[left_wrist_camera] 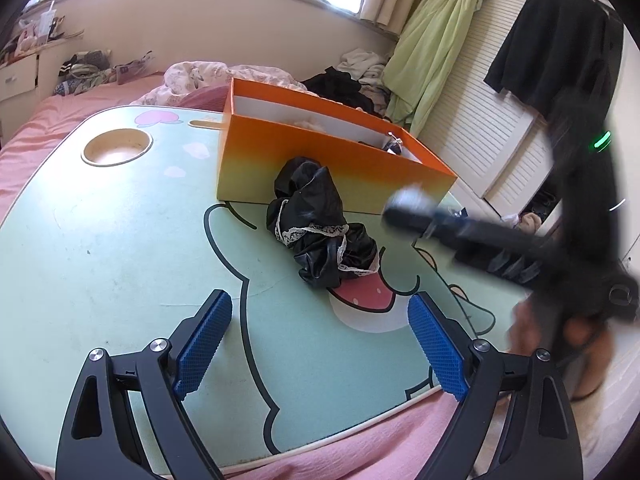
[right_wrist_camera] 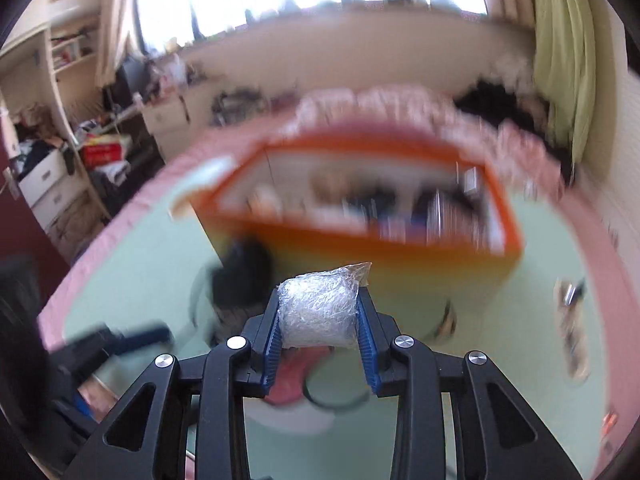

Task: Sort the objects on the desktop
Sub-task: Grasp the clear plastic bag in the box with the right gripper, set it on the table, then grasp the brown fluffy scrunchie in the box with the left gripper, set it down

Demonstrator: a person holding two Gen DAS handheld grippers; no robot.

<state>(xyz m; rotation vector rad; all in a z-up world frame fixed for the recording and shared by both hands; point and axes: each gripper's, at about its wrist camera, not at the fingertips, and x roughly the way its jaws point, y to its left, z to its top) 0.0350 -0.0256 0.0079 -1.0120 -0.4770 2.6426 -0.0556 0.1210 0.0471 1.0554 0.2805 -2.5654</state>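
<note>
Carrying the plastic-wrapped bundle (right_wrist_camera: pixel 318 312), your right tongs (right_wrist_camera: pixel 320 314) are clamped on it above the surface (left_wrist_camera: pixel 120 248), short of the orange box (left_wrist_camera: pixel 320 160). Judged next move: bring it over the rim, then release. Box contents are too blurred to identify. Your left tongs (left_wrist_camera: pixel 320 344) stand apart, empty, facing the black garment (left_wrist_camera: pixel 320 224).

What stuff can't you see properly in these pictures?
- Orange box contents: in the left wrist view its front wall hides most of them; in the right wrist view motion blur smears them.
- Right gripper: blurred by motion in the left wrist view.
- Plastic-wrapped bundle: the wrap hides what is inside.
- Small items at the table's right edge: too blurred to name.
- Black lace-trimmed cloth: crumpled, so its type is unclear.
</note>
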